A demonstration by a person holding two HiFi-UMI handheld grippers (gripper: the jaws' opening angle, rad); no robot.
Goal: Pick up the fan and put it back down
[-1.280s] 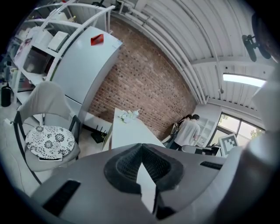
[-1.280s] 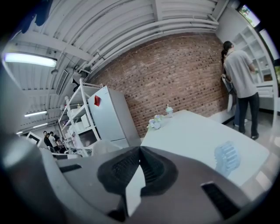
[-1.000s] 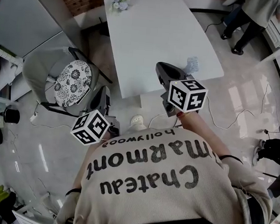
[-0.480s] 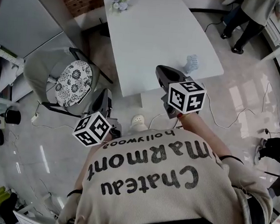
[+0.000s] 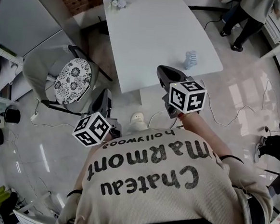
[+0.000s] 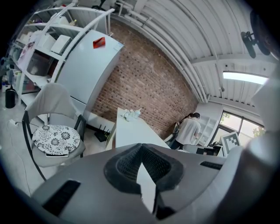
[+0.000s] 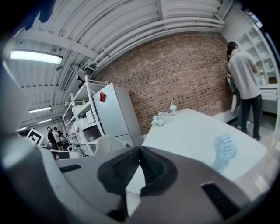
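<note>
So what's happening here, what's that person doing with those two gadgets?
A person stands at the end of a white table with a hand-held gripper in each hand. A small pale blue fan stands upright near the table's corner, and nothing is touching it. The right gripper points over the table, short of the fan. The left gripper is held lower, beside the table. Both have their fingers shut on nothing, so the fan hasn't been picked up yet.
</note>
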